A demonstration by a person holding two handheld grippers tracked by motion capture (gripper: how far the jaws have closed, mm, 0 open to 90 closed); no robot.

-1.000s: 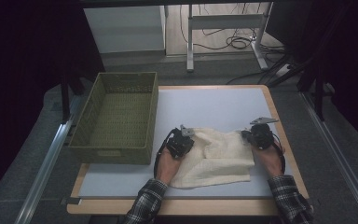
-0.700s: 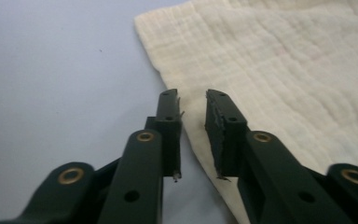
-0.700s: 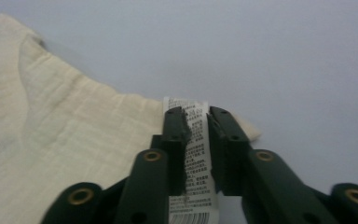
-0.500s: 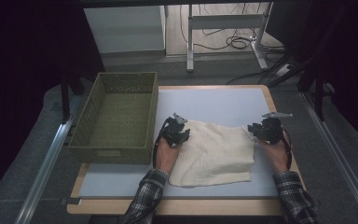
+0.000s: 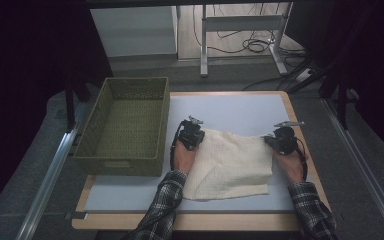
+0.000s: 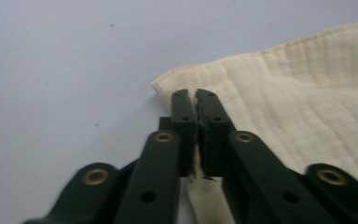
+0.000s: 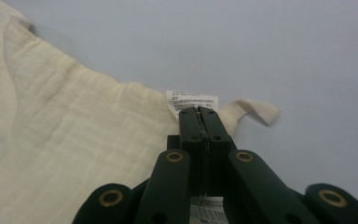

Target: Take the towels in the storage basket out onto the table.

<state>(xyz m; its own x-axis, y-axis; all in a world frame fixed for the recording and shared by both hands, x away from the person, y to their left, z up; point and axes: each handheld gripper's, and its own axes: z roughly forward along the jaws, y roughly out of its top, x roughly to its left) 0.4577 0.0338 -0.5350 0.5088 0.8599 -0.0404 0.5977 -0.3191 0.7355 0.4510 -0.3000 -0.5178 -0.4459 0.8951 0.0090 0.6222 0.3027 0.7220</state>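
A cream cloth (image 5: 230, 162) lies folded on the pale table mat (image 5: 240, 112). My left gripper (image 5: 192, 131) is shut on the cloth's far left corner (image 6: 168, 84); in the left gripper view the jaws pinch the fabric edge, gripper (image 6: 196, 95). My right gripper (image 5: 275, 136) is shut on the far right corner, where a white label (image 7: 192, 101) and a small hanging loop (image 7: 256, 110) stick out past the jaws, gripper (image 7: 199, 111). The cloth (image 7: 65, 135) is stretched between the two grippers along its far edge.
An olive woven basket (image 5: 125, 125) stands open at the left, its right wall close to my left gripper. The table's wooden rim (image 5: 300, 125) runs just right of my right gripper. Cables and desk legs (image 5: 240, 30) lie on the floor beyond.
Both grippers have moved apart and slightly away from me, pulling the cloth's far edge wider and flatter. The right gripper went further right.
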